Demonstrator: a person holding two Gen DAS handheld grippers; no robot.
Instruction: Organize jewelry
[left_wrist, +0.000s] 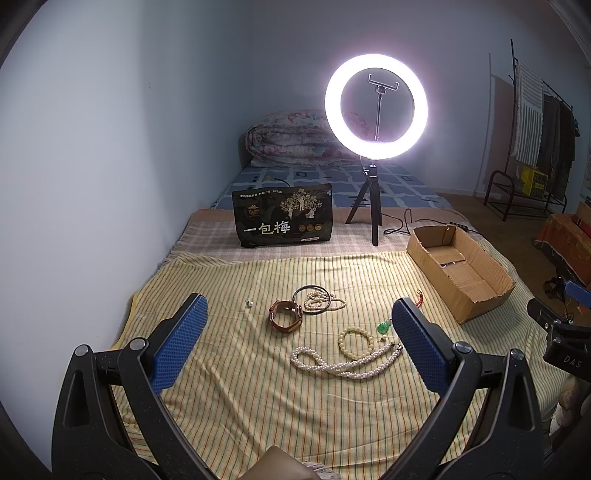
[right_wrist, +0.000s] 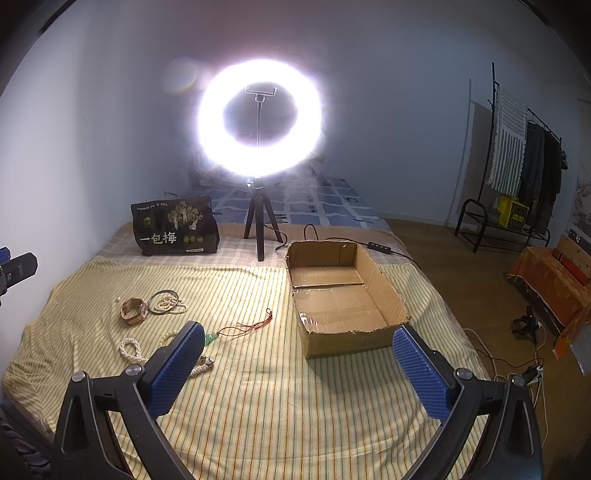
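Jewelry lies scattered on a yellow striped cloth. A brown leather watch, a dark bangle around a small pearl strand, a cream bead bracelet, a long pearl rope, a green pendant on a red cord and a single pearl are all there. An open cardboard box sits to the right. My left gripper hangs open above the jewelry. My right gripper is open too, with nothing in it, before the box.
A lit ring light on a tripod and a black snack bag stand at the back of the bed. A cable runs behind the box. A clothes rack and wooden floor lie to the right.
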